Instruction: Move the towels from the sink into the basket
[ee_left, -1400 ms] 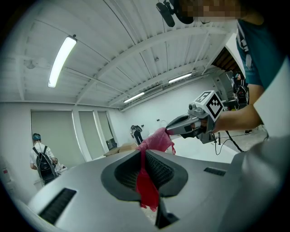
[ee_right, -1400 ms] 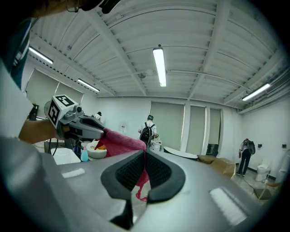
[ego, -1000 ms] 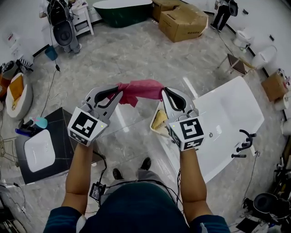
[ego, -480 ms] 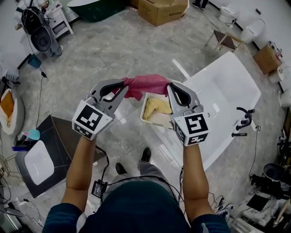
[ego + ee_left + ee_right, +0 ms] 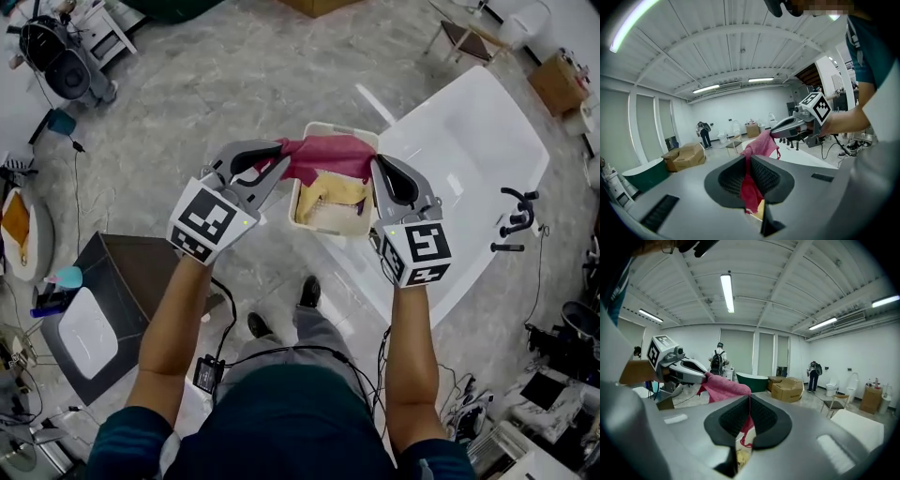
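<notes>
A red towel (image 5: pixel 328 157) hangs stretched between both grippers, right over the cream basket (image 5: pixel 306 138). My left gripper (image 5: pixel 281 159) is shut on the towel's left end, and red cloth (image 5: pixel 750 187) fills its jaws. My right gripper (image 5: pixel 372 169) is shut on the right end, where the towel (image 5: pixel 723 385) runs across to the other gripper. A yellow towel (image 5: pixel 330 195) lies inside the basket beneath the red one. The basket stands on the floor by the white tub (image 5: pixel 469 178).
A black tap (image 5: pixel 511 232) sits on the tub's right rim. A dark cabinet with a white basin (image 5: pixel 89 328) stands at the left. Cables (image 5: pixel 234 361) trail on the floor near the person's feet. A chair (image 5: pixel 466 37) is at the top right.
Both grippers have carried the red towel forward and down, from the bare floor left of the basket to directly above it. The view has tilted so the basket now lies between the grippers.
</notes>
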The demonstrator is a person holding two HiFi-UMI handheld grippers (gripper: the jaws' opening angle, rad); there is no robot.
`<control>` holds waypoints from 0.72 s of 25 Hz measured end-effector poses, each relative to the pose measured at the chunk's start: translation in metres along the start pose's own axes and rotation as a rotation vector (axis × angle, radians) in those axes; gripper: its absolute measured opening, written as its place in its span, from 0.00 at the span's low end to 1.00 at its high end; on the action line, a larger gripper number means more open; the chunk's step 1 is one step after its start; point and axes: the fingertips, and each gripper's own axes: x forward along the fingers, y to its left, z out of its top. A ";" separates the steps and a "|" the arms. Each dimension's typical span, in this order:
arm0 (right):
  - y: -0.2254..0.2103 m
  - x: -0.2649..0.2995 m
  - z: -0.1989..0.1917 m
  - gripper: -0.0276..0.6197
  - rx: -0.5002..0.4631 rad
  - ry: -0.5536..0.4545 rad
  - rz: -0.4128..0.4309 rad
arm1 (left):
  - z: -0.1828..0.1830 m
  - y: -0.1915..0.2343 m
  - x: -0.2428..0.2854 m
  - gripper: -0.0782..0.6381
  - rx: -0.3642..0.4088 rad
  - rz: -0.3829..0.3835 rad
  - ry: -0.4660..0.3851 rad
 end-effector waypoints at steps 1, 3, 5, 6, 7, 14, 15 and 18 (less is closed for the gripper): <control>-0.003 0.001 -0.006 0.07 0.004 0.006 -0.006 | -0.005 -0.001 0.005 0.16 -0.004 -0.009 0.005; -0.010 0.003 -0.018 0.07 0.010 0.017 -0.019 | -0.013 -0.004 0.017 0.16 -0.011 -0.026 0.014; -0.017 0.004 -0.030 0.07 0.017 0.026 -0.032 | -0.021 -0.007 0.029 0.16 -0.015 -0.043 0.023; -0.020 0.004 -0.036 0.07 0.021 0.031 -0.038 | -0.025 -0.009 0.035 0.16 -0.017 -0.052 0.029; -0.024 0.005 -0.041 0.07 0.025 0.037 -0.043 | -0.029 -0.011 0.041 0.16 -0.019 -0.060 0.036; -0.041 0.009 -0.082 0.07 0.053 0.079 -0.062 | -0.060 -0.023 0.075 0.16 -0.041 -0.107 0.084; -0.043 0.009 -0.088 0.07 0.058 0.085 -0.063 | -0.065 -0.025 0.079 0.16 -0.044 -0.112 0.091; -0.048 0.012 -0.105 0.07 0.068 0.103 -0.064 | -0.079 -0.028 0.091 0.16 -0.058 -0.125 0.110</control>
